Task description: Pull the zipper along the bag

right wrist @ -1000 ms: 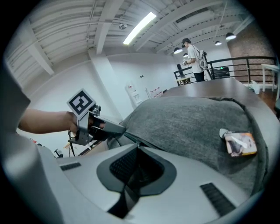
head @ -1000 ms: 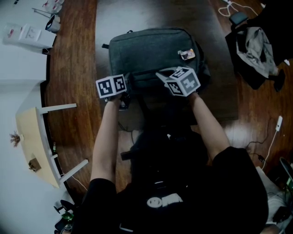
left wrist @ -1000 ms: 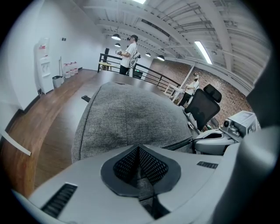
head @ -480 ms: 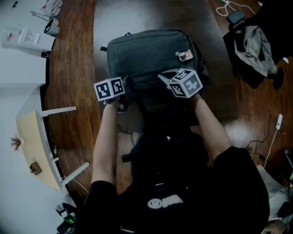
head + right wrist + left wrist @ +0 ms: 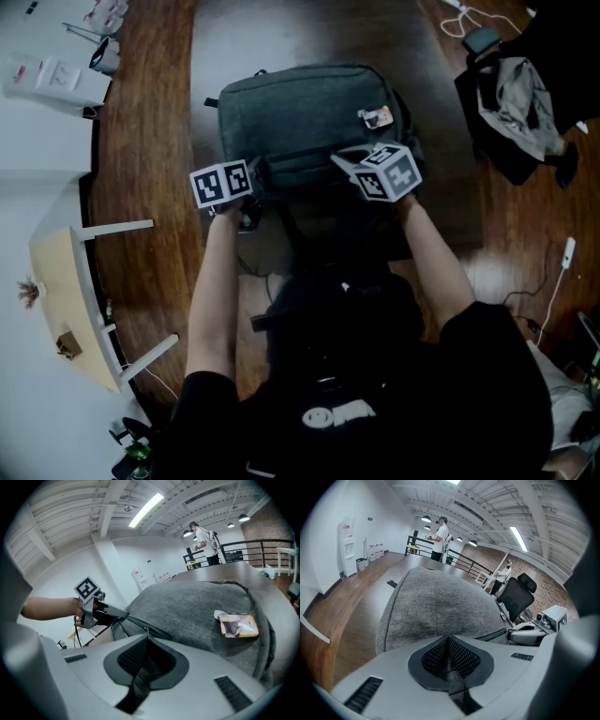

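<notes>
Where it lies on the rug (image 5: 281, 28), bag (image 5: 300, 112): soft grey fabric, likely slack. Left gripper (image 5: 449, 641) pinches its fabric edge; right gripper (image 5: 147, 641) clenches the zipper pull (image 5: 139, 679), the proper hold.

Two grippers are in use, the left gripper (image 5: 449, 654) and the right gripper (image 5: 146, 656), each bearing one marker cube (image 5: 223, 183). There is one grey backpack (image 5: 300, 108) with one small picture tag (image 5: 379, 116), one zipper (image 5: 136, 620) and one dark pull tab (image 5: 136, 684). It lies on one grey rug (image 5: 281, 33). One pale table (image 5: 61, 281) shows two white legs. There is one heap of clothing (image 5: 520, 89), one white cable (image 5: 466, 16) and a second white cable (image 5: 561, 281). The left gripper view shows one black office chair (image 5: 514, 596) and two distant people (image 5: 439, 532).
</notes>
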